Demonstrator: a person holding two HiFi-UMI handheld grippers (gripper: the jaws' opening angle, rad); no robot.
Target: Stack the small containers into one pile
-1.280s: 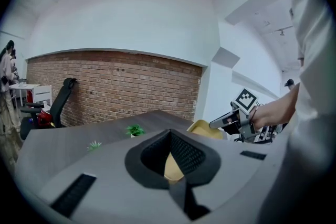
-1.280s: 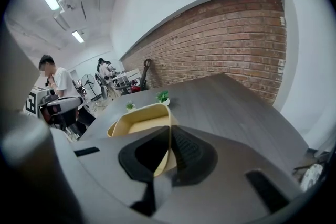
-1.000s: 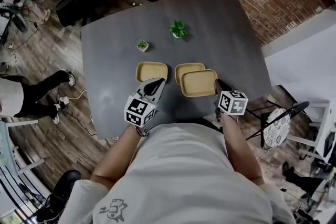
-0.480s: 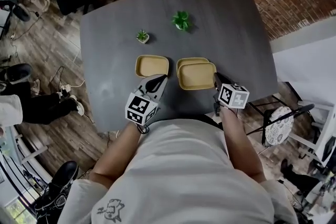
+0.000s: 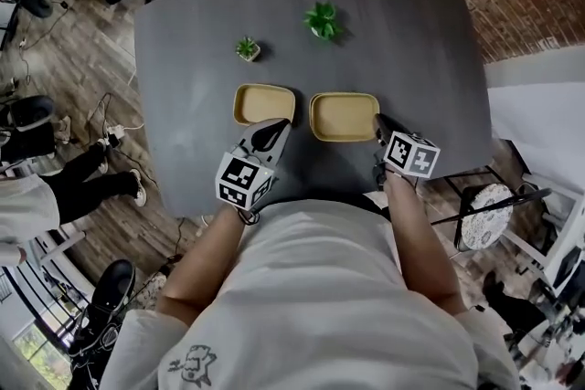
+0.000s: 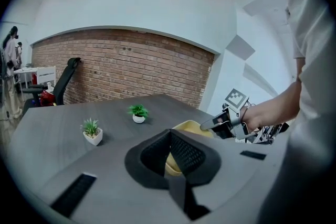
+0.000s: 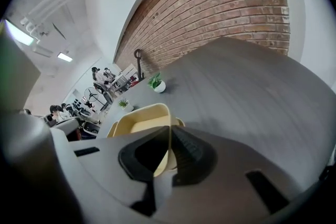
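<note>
Two spots on the dark table [image 5: 402,32] hold shallow yellow containers. The left container [image 5: 264,103] lies alone, and my left gripper [image 5: 277,125] is shut on its near rim; in the left gripper view that rim [image 6: 171,162] shows between the closed jaws. My right gripper [image 5: 377,125] is shut on the right rim of the top container [image 5: 344,116]. That container lies squarely over a second one, whose corner [image 7: 179,122] peeks out below it. I cannot tell if the top container rests in the lower one or hovers just above.
Two small potted plants [image 5: 322,18] [image 5: 247,47] stand on the table beyond the containers. A chair [image 5: 484,219] stands at the right by the table's near corner. A person's legs [image 5: 91,183] and cables show on the wooden floor at the left.
My right gripper has carried the top container down and to the left, from an offset over the lower one to square above it. The left gripper has sunk slightly at the left container.
</note>
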